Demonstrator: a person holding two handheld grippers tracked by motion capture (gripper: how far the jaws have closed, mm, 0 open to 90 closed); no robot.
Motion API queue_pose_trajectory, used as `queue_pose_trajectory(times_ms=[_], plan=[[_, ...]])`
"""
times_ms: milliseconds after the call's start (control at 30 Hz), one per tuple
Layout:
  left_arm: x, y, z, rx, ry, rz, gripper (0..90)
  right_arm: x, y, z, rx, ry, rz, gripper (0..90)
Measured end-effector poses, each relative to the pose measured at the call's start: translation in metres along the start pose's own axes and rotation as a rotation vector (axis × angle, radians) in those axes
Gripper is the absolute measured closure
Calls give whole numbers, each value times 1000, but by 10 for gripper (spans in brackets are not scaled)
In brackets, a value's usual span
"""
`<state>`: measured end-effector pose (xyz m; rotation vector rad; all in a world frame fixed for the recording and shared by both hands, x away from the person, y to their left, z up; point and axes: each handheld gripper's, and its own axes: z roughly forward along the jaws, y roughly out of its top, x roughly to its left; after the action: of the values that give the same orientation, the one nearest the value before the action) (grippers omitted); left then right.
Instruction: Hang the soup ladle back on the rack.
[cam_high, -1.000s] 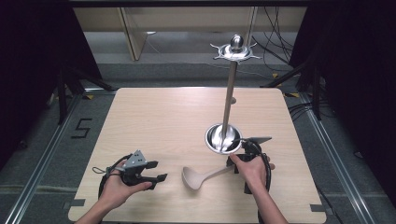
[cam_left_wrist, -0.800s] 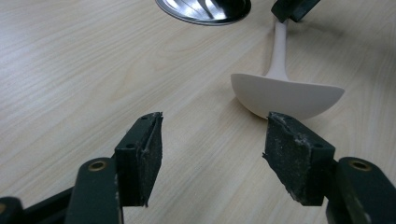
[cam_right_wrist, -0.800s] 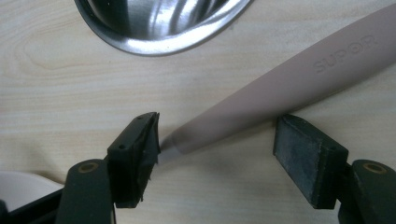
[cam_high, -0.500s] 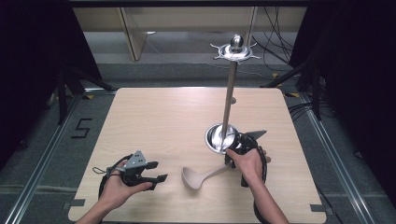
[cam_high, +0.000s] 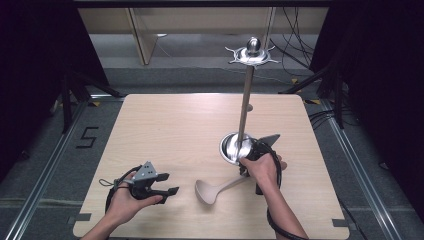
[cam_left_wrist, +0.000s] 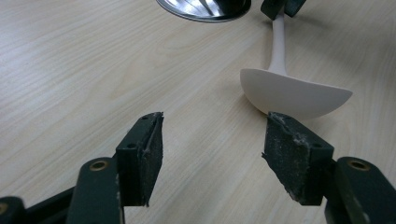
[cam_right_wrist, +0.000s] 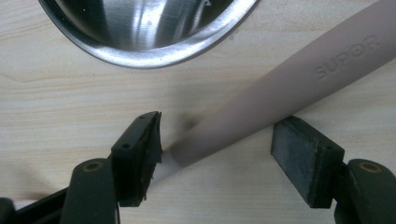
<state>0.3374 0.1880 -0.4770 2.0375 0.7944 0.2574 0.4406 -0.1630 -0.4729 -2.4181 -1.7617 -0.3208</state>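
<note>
Beige ladle (cam_high: 215, 189) lies near the desk's (cam_high: 165, 130) front edge, right gripper (cam_right_wrist: 215, 144) fingers wide astride its handle (not yet closed); next: close, lift; left gripper (cam_left_wrist: 212, 140) gapes idle.

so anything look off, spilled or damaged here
Nothing spilled. The ladle lies flat on the table beside the stand's steel base instead of hanging from the rack. The pads of the left gripper look frayed and crumbly at the edges. The right gripper is open around the ladle's handle.
</note>
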Motion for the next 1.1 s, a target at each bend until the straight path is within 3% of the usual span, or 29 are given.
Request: queue_pose_trajectory(times_ms=[33,67,100,133,200,267,300,333,433,467,500,533,567,600,633,700,767,800,833,867,900,933,967,1000,1067,1100], plan=[[1,0,-1,6,1,7,367,1,1,0,0,-2,9,366],[1,0,-1,3,1,4,367,-1,1,1,-14,-8,-28,377],[2,0,-1,17,17,21,368,0,1,0,9,-1,-7,395],[2,0,-1,17,17,21,369,-2,2,0,-4,-23,-55,413],[3,0,-1,18,14,23,370,-5,2,-1,-1,-25,-96,470],[3,0,-1,18,14,24,371,-6,2,-1,4,-28,-102,488],[3,0,-2,19,13,25,372,-6,1,-2,29,-38,-68,513],[3,0,-2,22,9,22,372,-6,1,-2,29,-38,-68,513],[3,-1,-2,17,1,19,372,-15,0,-4,20,-25,-125,546],[3,-1,-2,19,3,19,372,-15,-1,-5,41,-28,-95,562],[3,-1,-2,14,2,18,372,-22,-1,-7,58,-19,-109,590],[1,-1,-2,8,1,7,372,-22,-1,-7,54,-15,-79,601],[1,-1,-2,4,0,4,372,-29,0,-7,37,-27,-157,613],[1,-1,-2,4,0,4,372,-25,-3,-8,62,7,-42,627],[1,-1,-2,5,1,3,372,-34,0,-9,49,-24,-144,641],[3,-1,-4,29,14,28,372,-38,0,-11,56,-21,-117,671],[2,-1,-3,12,4,13,372,-41,1,-12,55,-41,-125,684],[2,-1,-3,6,2,6,372,-50,3,-15,72,-67,-201,704],[2,-1,-3,6,2,6,372,-50,3,-15,72,-67,-201,704],[1,-2,-2,7,3,-16,372,-46,2,-17,105,-63,-127,711],[2,-2,-2,11,5,-10,372,-56,3,-16,45,-87,-220,726],[2,-2,-2,11,5,-10,372,-56,3,-16,45,-87,-220,726],[3,-2,-3,10,5,14,372,-54,3,-19,88,-85,-160,733],[3,-2,-3,10,5,14,372,-54,3,-19,88,-85,-160,733],[1,-2,-3,18,9,-10,372,-60,2,-16,27,-94,-233,733],[1,-2,-3,18,9,-10,372,-60,2,-16,27,-94,-233,733]])
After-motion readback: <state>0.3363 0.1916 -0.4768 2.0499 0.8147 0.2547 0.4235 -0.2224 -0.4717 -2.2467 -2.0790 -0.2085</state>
